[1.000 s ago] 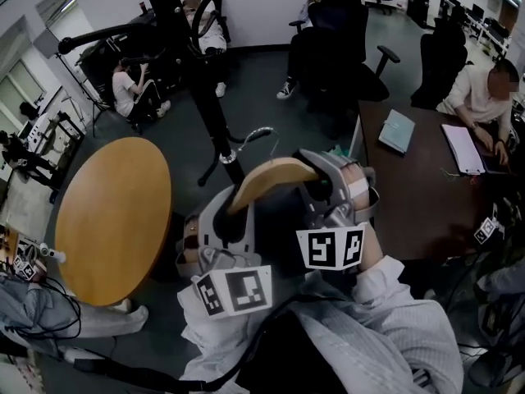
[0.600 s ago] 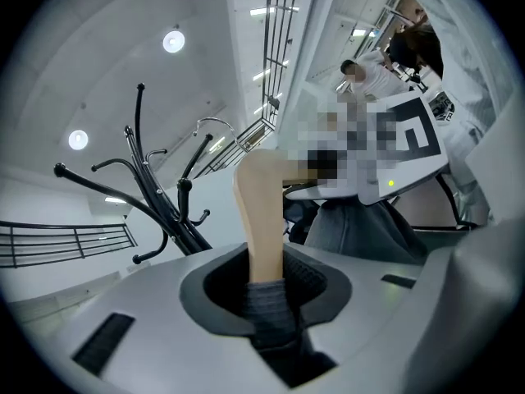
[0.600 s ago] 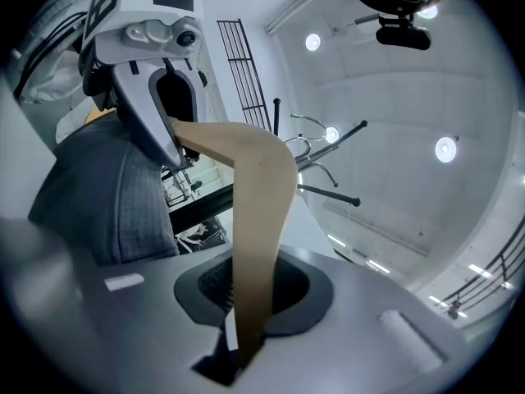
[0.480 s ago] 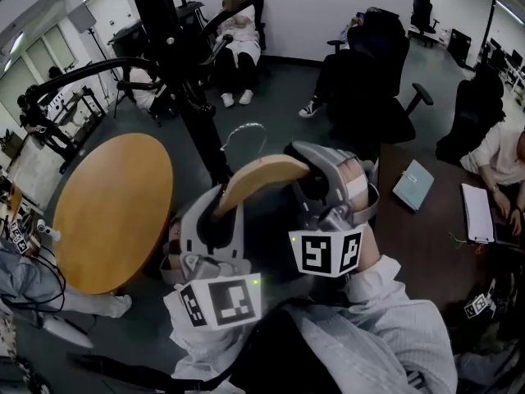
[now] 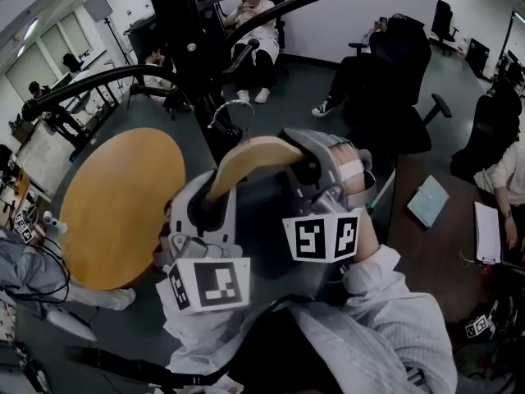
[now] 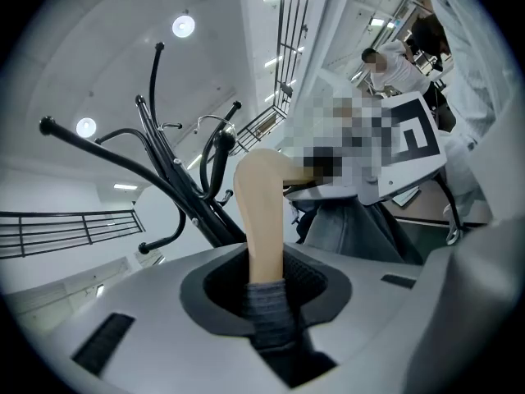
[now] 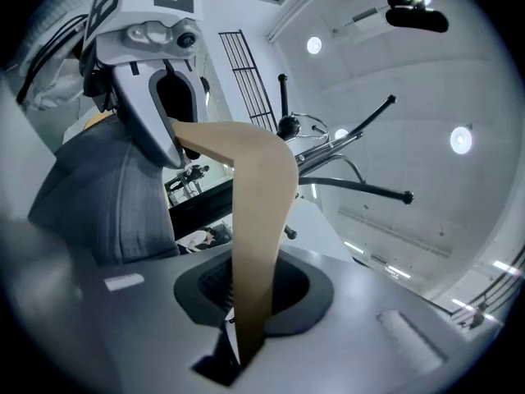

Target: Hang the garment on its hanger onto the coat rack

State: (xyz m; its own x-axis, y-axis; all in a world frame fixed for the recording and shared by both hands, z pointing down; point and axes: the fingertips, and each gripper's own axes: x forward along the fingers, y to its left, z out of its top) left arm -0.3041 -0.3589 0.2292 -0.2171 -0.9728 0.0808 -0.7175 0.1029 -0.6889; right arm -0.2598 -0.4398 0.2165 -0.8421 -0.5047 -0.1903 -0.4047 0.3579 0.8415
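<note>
A wooden hanger [image 5: 246, 158] with a metal hook [image 5: 230, 113] carries a dark grey garment [image 5: 262, 212]. My left gripper [image 5: 215, 199] is shut on the hanger's left arm [image 6: 264, 212], with garment fabric [image 6: 271, 318] caught in the jaws. My right gripper [image 5: 303, 167] is shut on the hanger's right arm [image 7: 258, 220]. The black coat rack [image 5: 184, 39] stands just beyond the hook, its curved arms [image 5: 287, 6] spreading above and to both sides. The hook hangs free, close to the pole. The rack [image 6: 176, 179] shows behind the hanger in the left gripper view, and the rack [image 7: 344, 150] also shows in the right gripper view.
A round wooden table [image 5: 115, 203] sits at the left, close to the rack's base. Black office chairs [image 5: 394, 80] and a dark desk [image 5: 426, 245] with a teal book [image 5: 428, 201] are on the right. Seated people [image 5: 254, 23] are behind the rack.
Both grippers have carried the hanger upward and toward the coat rack. The hook now sits close to the pole, under the rack's arms.
</note>
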